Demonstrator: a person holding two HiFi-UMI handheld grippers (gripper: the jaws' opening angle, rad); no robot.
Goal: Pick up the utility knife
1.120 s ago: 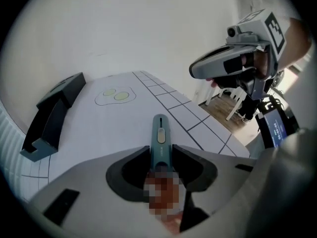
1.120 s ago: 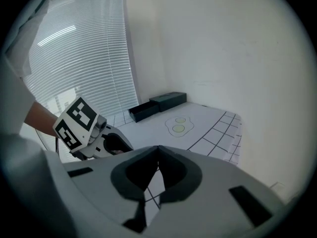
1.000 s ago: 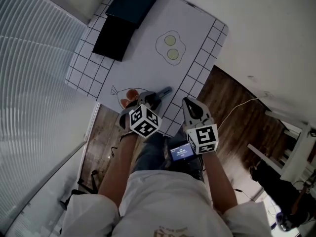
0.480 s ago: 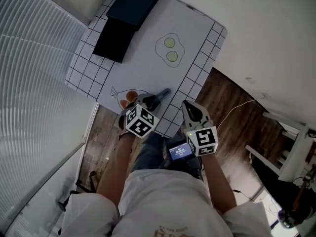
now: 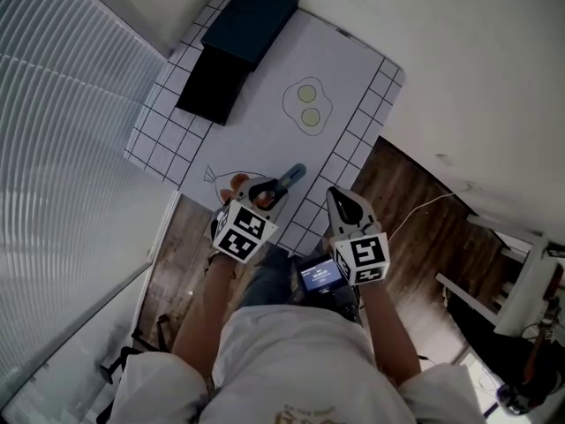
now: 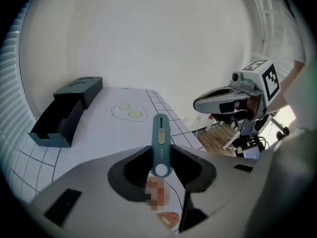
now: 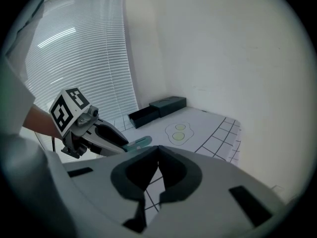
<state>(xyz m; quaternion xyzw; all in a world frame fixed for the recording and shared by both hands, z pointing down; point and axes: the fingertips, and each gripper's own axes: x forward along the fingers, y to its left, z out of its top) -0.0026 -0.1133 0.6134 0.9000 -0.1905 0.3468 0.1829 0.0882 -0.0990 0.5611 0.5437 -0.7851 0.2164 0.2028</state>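
The utility knife [image 6: 161, 138] is teal with a pale slider and a round end. It sticks out forward from between the jaws of my left gripper [image 6: 161, 157], above the white mat [image 6: 99, 128]. In the head view the knife [image 5: 286, 180] points up and right from the left gripper [image 5: 265, 191], which is shut on its rear end near the mat's front edge. My right gripper [image 5: 338, 200] hovers just off the mat's front right edge, its tips together and nothing in them. The right gripper view shows that gripper [image 7: 158, 155] shut and the knife [image 7: 137, 143] to its left.
A dark blue box [image 5: 250, 11] and a black open tray [image 5: 212, 85] lie at the mat's far left. A fried-egg drawing [image 5: 309, 106] marks the middle, an orange fish drawing [image 5: 234, 184] the front. A lit screen [image 5: 320, 275] hangs at the person's waist over wooden floor [image 5: 415, 201].
My left gripper has closed on the knife, risen a little with it and rolled. The right gripper has stayed where it was.
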